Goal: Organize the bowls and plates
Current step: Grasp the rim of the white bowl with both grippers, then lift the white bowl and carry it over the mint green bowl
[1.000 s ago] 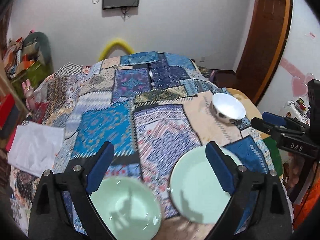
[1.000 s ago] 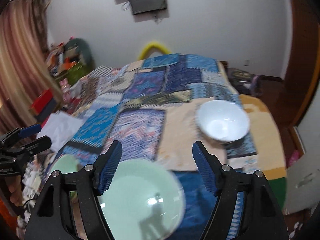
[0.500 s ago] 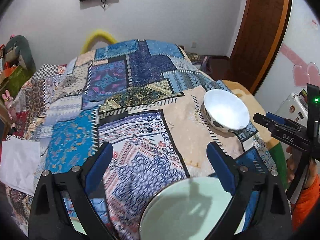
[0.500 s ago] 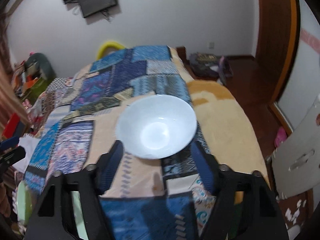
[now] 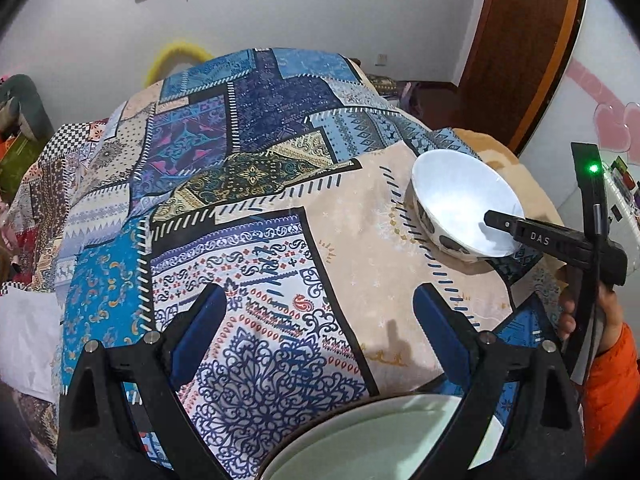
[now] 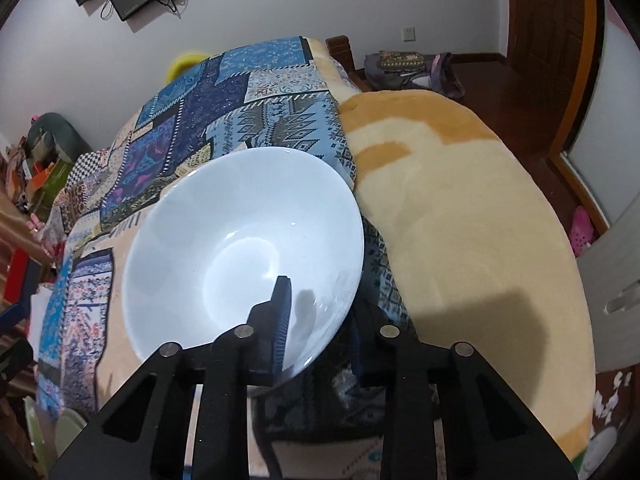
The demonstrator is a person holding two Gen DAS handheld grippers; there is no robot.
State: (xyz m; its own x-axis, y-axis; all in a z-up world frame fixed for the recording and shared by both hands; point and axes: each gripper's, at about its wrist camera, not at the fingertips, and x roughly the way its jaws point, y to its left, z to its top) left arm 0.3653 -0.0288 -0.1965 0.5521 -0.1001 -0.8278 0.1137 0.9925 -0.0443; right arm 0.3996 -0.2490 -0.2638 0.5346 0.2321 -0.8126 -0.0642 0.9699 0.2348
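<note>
A white bowl (image 6: 240, 240) with a dark pattern outside sits on the patchwork cloth near the table's right side, also seen in the left wrist view (image 5: 460, 196). My right gripper (image 6: 320, 300) has its jaws closing on the bowl's near rim, one finger inside and one outside, pads pinching the wall. It reaches into the bowl (image 5: 500, 220) from the right. My left gripper (image 5: 320, 300) is open over the cloth with nothing between its fingers. A pale green plate (image 5: 380, 440) lies just under and behind it.
The patchwork cloth (image 5: 260, 184) covers most of the table; a beige fleece blanket (image 6: 460, 220) covers its right end. Another pale green plate (image 6: 68, 436) lies at the near left edge. A hand in an orange sleeve (image 5: 608, 380) holds the right gripper.
Both grippers moved forward and down. The right one left the green plate, reached the white bowl and closed on its rim. The left one stayed open; the green plates slid behind it.
</note>
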